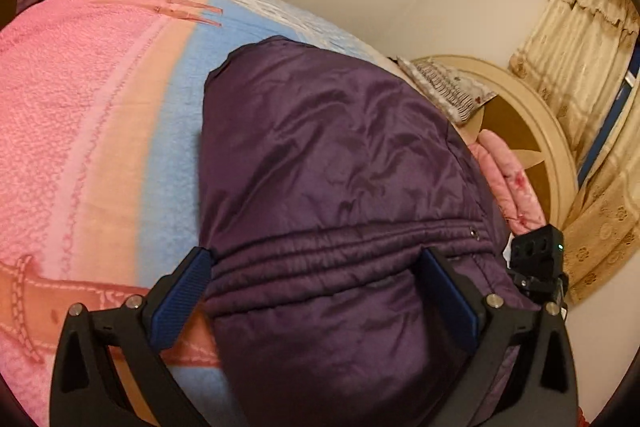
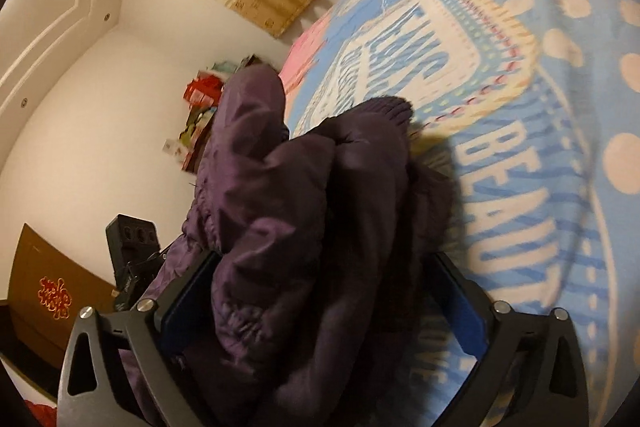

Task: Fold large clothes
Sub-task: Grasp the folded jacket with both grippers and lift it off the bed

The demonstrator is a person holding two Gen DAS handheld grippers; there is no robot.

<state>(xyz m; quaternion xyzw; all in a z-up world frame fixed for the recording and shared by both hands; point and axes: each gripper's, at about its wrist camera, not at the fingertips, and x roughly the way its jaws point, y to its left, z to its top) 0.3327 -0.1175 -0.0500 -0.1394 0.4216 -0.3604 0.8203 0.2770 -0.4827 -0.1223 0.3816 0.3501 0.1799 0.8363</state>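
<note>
Purple padded jacket (image 1: 340, 163) lies on the bed over a pink-and-blue blanket (image 1: 92, 131), roughly flat in the left wrist view, bunched and standing up in folds in the right wrist view.

Left gripper (image 1: 316, 291): jaws spread wide, blue pads either side of the gathered elastic hem, fabric between them; the pads do not appear to press on it.

Right gripper (image 2: 320, 303): jaws fully apart, a thick bundle of jacket fabric between them; the ribbed cuff (image 2: 394, 111) points away onto the blanket. No squeeze visible on the pads.

Judgement on step: both grippers seem placed along one edge for a fold or a re-grip. To do it well, the person should close each gripper on a single flattened layer edge rather than a wad, take hem and sleeve side level with each other, then carry both together so the padded fabric does not slide or balloon. Slippery shell; firm pinch needed
</note>
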